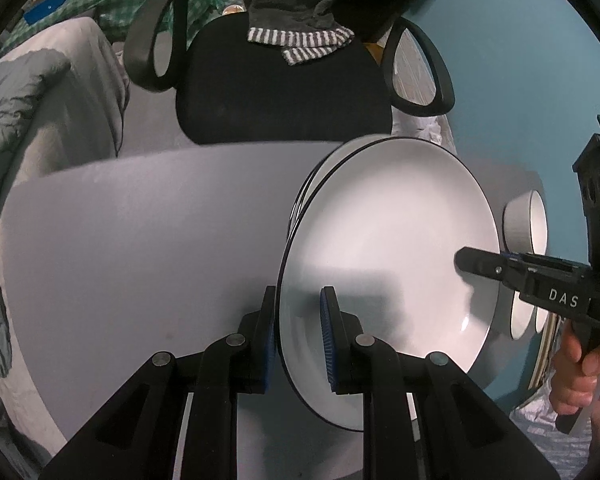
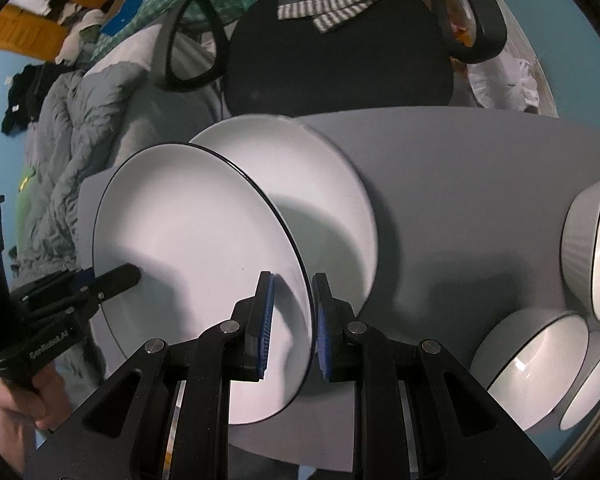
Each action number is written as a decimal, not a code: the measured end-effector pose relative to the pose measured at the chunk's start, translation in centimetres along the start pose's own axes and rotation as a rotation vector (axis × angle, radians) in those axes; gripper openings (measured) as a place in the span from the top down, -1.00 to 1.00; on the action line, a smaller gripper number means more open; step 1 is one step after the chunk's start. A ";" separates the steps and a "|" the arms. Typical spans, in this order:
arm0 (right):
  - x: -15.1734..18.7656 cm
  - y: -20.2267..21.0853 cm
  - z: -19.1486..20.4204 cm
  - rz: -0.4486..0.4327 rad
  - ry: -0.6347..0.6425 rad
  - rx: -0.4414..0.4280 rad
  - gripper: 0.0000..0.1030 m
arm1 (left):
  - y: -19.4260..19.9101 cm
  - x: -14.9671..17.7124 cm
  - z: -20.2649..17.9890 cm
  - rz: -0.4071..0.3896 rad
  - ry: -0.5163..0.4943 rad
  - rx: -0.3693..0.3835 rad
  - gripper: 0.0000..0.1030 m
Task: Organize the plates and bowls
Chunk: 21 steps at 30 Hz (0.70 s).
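A white plate with a thin black rim [image 1: 388, 248] is held above the grey table [image 1: 140, 240] by both grippers at opposite edges. My left gripper [image 1: 298, 332] straddles its rim, the pads not quite closed on it. My right gripper [image 2: 294, 320] straddles the opposite rim the same way. In the right wrist view the plate [image 2: 196, 256] hangs just over a second white plate [image 2: 324, 184] lying on the table. The right gripper also shows in the left wrist view [image 1: 476, 260], the left gripper in the right wrist view [image 2: 128, 276].
Several white bowls [image 2: 532, 364] with dark rims stand at the right end of the table; one [image 1: 526, 222] shows behind the plate. A black office chair [image 1: 284, 84] with a striped cloth stands behind the table. A grey duvet [image 2: 80, 120] lies to the left.
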State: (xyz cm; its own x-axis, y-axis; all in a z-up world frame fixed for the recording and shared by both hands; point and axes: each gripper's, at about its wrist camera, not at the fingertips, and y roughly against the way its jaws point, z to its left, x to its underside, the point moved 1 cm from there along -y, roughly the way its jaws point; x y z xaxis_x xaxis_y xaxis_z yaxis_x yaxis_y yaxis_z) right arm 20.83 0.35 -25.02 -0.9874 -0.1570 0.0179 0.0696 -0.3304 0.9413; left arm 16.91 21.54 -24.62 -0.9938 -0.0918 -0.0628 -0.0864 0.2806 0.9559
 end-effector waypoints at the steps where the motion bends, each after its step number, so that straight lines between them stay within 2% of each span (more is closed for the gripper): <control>1: -0.4 0.1 -0.6 0.002 -0.007 -0.004 0.62 | -0.3 -0.5 -0.4 0.000 -0.001 -0.004 0.63; 11: -2.5 -0.8 -1.9 0.033 -0.024 -0.010 0.62 | -2.1 -2.5 -1.5 0.013 -0.024 -0.049 0.59; 21: -2.5 -1.6 -2.1 0.061 -0.054 0.021 0.61 | -3.0 -2.5 -2.1 0.038 -0.053 -0.108 0.57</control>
State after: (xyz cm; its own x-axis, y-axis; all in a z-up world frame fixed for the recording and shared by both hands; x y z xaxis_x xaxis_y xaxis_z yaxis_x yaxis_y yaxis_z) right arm 23.51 -0.69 -27.30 -0.9877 -0.1257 0.0931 0.1275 -0.3023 0.9446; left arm 19.80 18.92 -26.75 -0.9987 -0.0319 -0.0386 -0.0437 0.1782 0.9830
